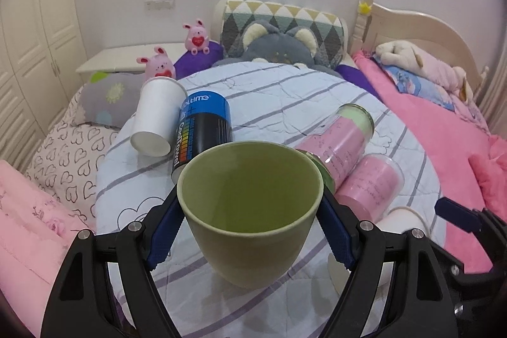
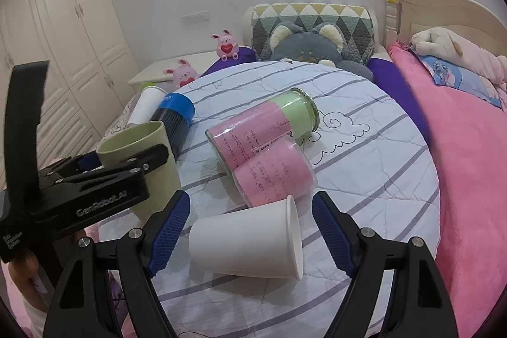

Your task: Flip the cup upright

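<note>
A green cup (image 1: 250, 211) stands upright on the striped quilt, mouth up, between the blue pads of my left gripper (image 1: 250, 230), which is shut on its sides. It also shows in the right wrist view (image 2: 152, 160), held by the left gripper (image 2: 95, 179). A white paper cup (image 2: 247, 243) lies on its side, mouth to the right, between the open fingers of my right gripper (image 2: 250, 230), with gaps on both sides. Its rim shows in the left wrist view (image 1: 402, 219), beside the right gripper's blue fingertip (image 1: 459, 216).
Another white paper cup (image 1: 155, 119) and a blue and black can (image 1: 202, 132) lie at the far left. Two clear jars with pink paper (image 2: 263, 148) lie in the middle. Plush toys (image 1: 279, 48), pillows and a pink blanket (image 2: 469, 179) surround the quilt (image 2: 364, 173).
</note>
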Tool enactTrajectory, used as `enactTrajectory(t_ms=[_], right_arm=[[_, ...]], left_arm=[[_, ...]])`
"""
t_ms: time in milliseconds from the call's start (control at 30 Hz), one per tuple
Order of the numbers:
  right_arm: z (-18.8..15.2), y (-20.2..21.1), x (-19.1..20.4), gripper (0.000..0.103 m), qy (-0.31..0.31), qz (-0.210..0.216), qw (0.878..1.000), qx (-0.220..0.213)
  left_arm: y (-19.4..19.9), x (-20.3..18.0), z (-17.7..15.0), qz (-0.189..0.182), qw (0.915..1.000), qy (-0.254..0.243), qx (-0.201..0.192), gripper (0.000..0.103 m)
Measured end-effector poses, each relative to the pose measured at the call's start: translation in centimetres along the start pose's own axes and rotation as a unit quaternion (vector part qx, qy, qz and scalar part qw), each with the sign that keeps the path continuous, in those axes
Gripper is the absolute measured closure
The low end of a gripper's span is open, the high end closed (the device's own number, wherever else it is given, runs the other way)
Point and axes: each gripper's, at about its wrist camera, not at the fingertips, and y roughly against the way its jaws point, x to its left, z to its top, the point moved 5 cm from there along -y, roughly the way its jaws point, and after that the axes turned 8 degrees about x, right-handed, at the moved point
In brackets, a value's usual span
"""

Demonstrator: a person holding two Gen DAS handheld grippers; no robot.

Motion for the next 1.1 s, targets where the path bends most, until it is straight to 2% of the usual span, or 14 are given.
enactTrajectory(t_ms=[267,433,700,967,1100], right_arm=[[-0.1,0.5,0.2,0.022,0.003,-0.007,1.0,-0.008],[-0.5,1.0,0.4,0.022,0.004,-0.011,1.0,-0.012],[-0.9,2.6,0.6,0.022,-0.002,-0.017,0.999,-0.031],[-1.3,4.9,1.5,0.022,0.002,-0.02,0.998,-0.064],[-1.7,5.6,2.0,0.022,0.007,-0.023,0.997,-0.072]], left_arm=[[0.8,-0.4,-1.4,0.006,0.9999,-0.013,-0.007,0.021],[1.6,-0.2,-1.6,0.007,0.9998,-0.011,-0.016,0.003],[3.8,0.1,-2.2,0.003,0.9994,0.0,-0.035,0.003],[7.8,0.3,-3.3,0.0,0.9969,-0.001,-0.078,0.003],[9.5,0.6,-4.1,0.025,0.9959,-0.001,-0.087,0.002]])
